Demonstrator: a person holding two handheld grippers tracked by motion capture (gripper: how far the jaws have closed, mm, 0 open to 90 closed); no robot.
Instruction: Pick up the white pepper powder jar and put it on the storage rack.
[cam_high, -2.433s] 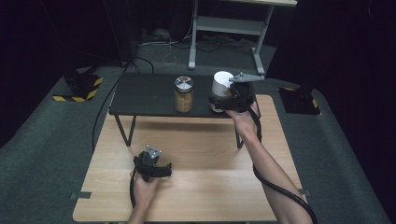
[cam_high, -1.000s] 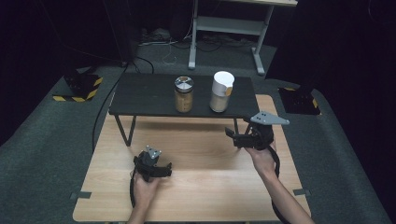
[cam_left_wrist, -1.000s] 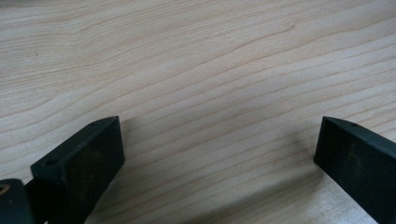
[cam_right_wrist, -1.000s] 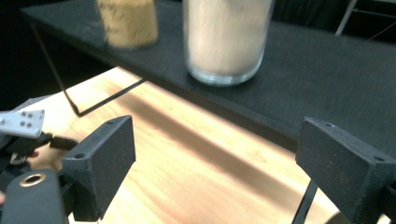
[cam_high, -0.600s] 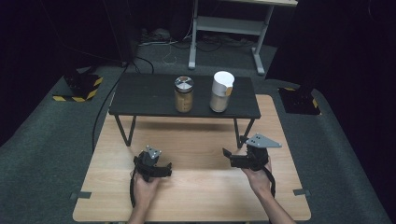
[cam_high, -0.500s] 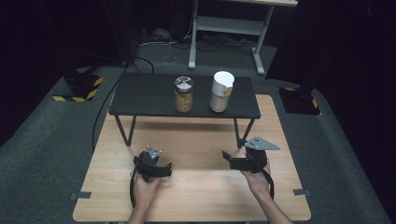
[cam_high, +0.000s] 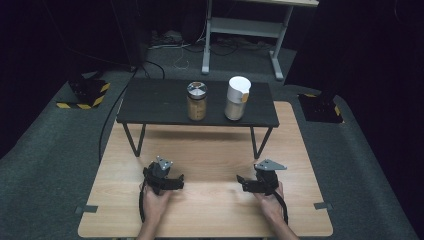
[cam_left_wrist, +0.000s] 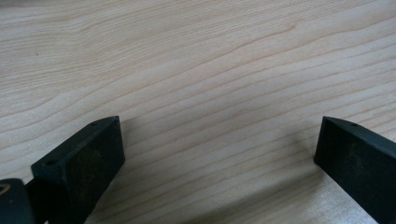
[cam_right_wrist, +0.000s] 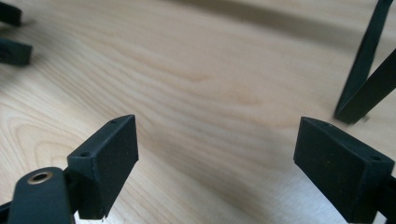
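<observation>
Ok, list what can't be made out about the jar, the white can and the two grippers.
- Jar, high view: its contents and label are too small to read.
- White can, high view: the yellow patch near its top is too small to identify.
- Left gripper, high view: the hand covers its rear.
- Right gripper, right gripper view: the body is cut off by the bottom edge.

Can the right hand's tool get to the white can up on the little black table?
Probably yes. The right tool is open and empty, and nothing stands between it and the white can on the black table.
</observation>
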